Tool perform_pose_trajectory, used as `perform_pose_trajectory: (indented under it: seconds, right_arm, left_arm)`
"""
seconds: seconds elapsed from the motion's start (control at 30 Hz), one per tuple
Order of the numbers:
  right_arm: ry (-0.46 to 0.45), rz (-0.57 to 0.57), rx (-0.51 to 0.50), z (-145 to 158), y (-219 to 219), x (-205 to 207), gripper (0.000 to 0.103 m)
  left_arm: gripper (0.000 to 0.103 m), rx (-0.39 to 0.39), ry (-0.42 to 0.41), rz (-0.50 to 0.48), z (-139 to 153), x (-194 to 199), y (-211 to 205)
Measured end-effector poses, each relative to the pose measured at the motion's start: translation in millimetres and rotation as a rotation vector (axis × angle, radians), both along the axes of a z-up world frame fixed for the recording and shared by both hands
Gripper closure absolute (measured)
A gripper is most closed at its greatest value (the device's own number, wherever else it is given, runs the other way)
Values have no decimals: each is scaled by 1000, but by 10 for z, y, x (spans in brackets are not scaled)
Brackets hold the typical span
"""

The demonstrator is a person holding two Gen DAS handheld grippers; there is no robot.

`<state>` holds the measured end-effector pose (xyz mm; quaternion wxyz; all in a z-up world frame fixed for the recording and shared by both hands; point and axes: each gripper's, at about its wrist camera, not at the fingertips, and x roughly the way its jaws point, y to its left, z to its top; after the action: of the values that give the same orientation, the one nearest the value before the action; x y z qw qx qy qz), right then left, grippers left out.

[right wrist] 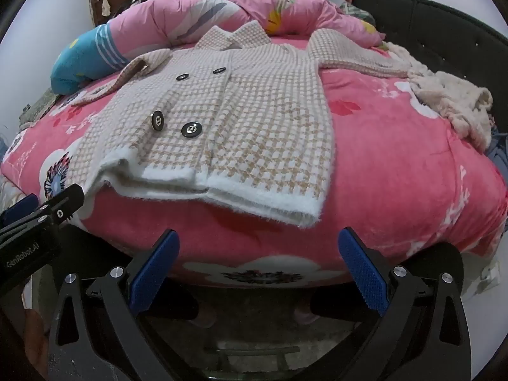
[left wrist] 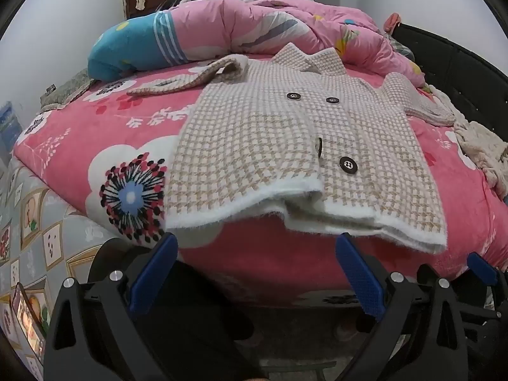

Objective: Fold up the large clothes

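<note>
The thick, soft coat (left wrist: 285, 146) lies flat on the pink bed (left wrist: 95, 133) w/ sleeves out, prob. heavy & floppy, so both grippers, left (left wrist: 257, 273) & right (right wrist: 258, 270), wide open & empty, should grab the fuzzy white hem (right wrist: 222, 193).

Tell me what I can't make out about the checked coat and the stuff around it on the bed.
- Coat back and lining: both views, hidden beneath the buttoned front.
- Right sleeve end: right wrist view, it meets the cream fuzzy garment; the cuff cannot be told apart.
- Left sleeve: left wrist view, lies flat; the underside is unseen.
- Bed front below the pink sheet: both views, blocked by the open tongs.
</note>
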<state>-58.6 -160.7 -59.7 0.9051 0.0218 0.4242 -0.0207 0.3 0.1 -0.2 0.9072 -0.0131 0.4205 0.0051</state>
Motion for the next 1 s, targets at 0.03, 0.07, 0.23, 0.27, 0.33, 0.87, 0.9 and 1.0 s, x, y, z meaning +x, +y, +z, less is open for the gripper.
perform_pose_trajectory:
  seconds: [0.03,0.07,0.23,0.27,0.33,0.87,0.9,1.0]
  right_arm:
    - [-1,0,0,1,0,-1,7]
    - [-2,1,0,1,-1,-1,7]
    - [0,2,1,-7,-16,14,7]
    - [0,3,2,-7,-20,17,7]
    - [-8,2,-2,0,-12,-8,7]
    - [-23,-4,-6,76,-7,-14,7]
    - [-24,-4,-6,80,-7,-13,7]
    - [-27,-6,-6,88,-4,-9,7]
  left_arm:
    - [5,-2,-1,-1,0,-1,0]
    - [5,-1,0,-1,-1,0,-1]
    - [5,2,3,-8,-6,-8,-22]
    - [5,3,3,-9,-5,-12,-30]
    - [5,-3,3,-6,-7,17,24]
    - [5,-18,-1,-7,-1,-17,7]
    - [5,-19,-3,-8,2,-21,8]
    - [5,-19,-6,-9,10,-28,-1]
